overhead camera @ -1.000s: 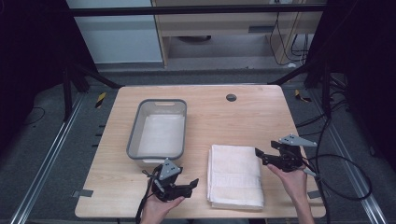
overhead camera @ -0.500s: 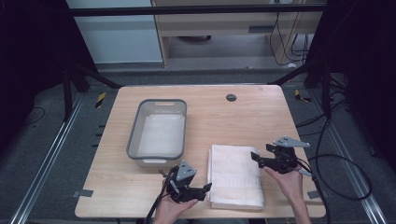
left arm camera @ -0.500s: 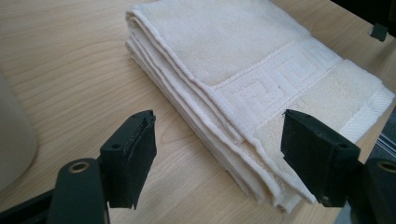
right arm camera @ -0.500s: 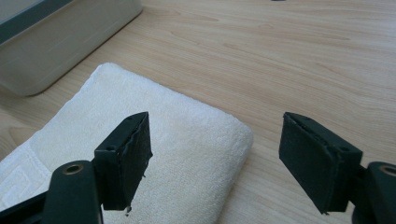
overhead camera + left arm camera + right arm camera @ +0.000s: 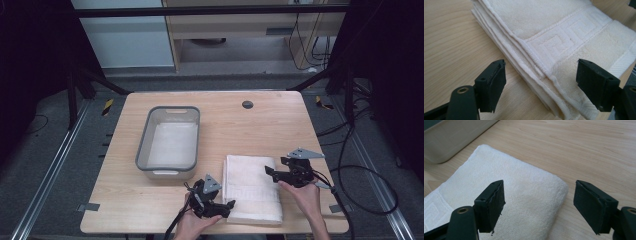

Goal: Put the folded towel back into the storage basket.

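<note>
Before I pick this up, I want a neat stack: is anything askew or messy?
Nothing much. The folded towel lies flat and square on the table; only its layered edges are slightly staggered. The bin sits upright beside it.

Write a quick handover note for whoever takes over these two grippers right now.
Left gripper: open, at the near left corner of the folded white towel, fingers astride its layered edge, not gripping.
Right gripper: open, poised over the towel's far right corner.
Towel lies flat on the table, beside the grey bin.
Done: both grippers in position.
Left: probably close on the towel and move it, perhaps into the bin.
</note>
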A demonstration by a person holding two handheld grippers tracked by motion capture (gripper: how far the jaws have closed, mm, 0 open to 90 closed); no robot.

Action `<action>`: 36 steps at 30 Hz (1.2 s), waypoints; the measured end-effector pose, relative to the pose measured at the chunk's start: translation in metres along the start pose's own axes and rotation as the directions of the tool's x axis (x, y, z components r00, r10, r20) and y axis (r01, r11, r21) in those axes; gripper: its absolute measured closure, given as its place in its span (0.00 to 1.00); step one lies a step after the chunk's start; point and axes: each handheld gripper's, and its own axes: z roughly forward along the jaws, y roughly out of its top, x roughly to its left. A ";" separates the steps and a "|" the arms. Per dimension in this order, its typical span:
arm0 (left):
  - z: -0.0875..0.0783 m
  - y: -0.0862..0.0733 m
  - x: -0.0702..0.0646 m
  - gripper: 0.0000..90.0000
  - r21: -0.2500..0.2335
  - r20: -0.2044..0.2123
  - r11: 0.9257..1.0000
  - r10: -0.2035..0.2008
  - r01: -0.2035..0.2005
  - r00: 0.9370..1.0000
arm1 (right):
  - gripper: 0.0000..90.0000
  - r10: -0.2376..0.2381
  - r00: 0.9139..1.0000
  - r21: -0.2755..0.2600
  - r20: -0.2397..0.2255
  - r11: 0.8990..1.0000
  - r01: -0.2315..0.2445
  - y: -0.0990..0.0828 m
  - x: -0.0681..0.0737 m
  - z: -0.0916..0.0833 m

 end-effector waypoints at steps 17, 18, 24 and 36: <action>0.017 -0.008 -0.002 0.22 0.029 0.008 0.999 -0.021 0.021 1.000 | 0.29 -0.015 1.000 0.079 -0.003 0.997 0.015 -0.008 0.005 0.019; 0.018 -0.009 -0.002 0.22 0.031 0.008 0.999 -0.023 0.023 1.000 | 0.29 -0.011 1.000 0.082 -0.001 0.997 0.011 -0.009 0.005 0.020; 0.020 -0.010 -0.003 0.23 0.037 0.010 0.999 -0.037 0.036 0.999 | 0.29 0.076 0.997 0.086 -0.031 0.994 -0.073 -0.015 -0.003 0.022; 0.024 -0.010 -0.005 0.27 0.050 0.014 0.998 -0.037 0.036 0.999 | 0.30 0.111 0.993 0.113 -0.042 0.988 -0.106 -0.019 -0.004 0.028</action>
